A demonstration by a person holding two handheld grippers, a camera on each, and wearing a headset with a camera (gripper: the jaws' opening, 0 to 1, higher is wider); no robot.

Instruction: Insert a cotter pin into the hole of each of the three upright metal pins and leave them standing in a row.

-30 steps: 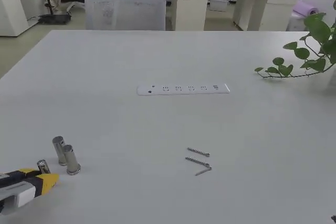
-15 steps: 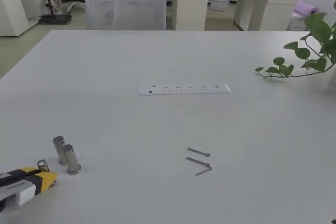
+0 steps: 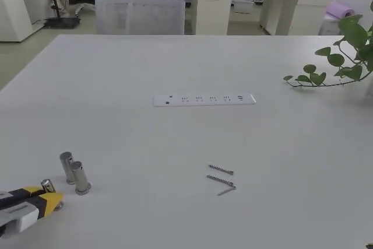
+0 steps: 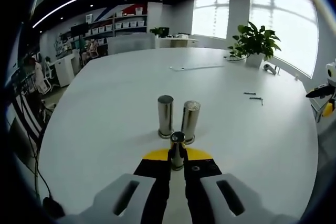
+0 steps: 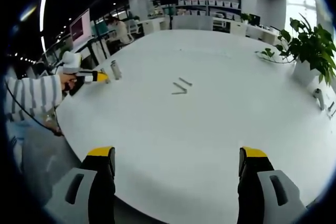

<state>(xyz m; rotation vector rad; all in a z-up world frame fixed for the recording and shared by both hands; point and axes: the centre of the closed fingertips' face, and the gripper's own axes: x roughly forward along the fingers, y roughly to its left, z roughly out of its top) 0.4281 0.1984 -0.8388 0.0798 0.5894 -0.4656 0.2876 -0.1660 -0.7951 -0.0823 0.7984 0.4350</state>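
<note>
My left tongs (image 4: 177,160) are closed narrowly on the nearest metal pin (image 4: 177,142). Both yellow tips are at its sides, low on the shaft, and it stands upright on the white surface (image 3: 175,144). Directly behind it stand the first free pin (image 4: 165,115) and the second free pin (image 4: 190,120). They are upright and just beside each other, so they stand straight in front of these tongs. I cannot make out the holes in the pins.

My right tongs (image 5: 177,153) are wide open with nothing between them, and they hang over the near edge of the surface.

The three cotter pins (image 3: 221,179) lie flat and close together on bare surface, well apart from the metal pins and to their right. Beyond them a white power strip (image 3: 204,100) lies across the middle. A leafy plant (image 3: 344,51) reaches in at the far right edge, and a grey chair (image 3: 140,14) stands behind the surface.

The head view gives me the row from above: the held pin is at the yellow tip in the lower left corner, and the two free pins are up and to the right of it. The left gripper view shows the grip itself. The right gripper view shows the hand (image 5: 68,80) with its striped sleeve (image 5: 31,95) that carries the left tongs, and the cotter pins between the two tools.
</note>
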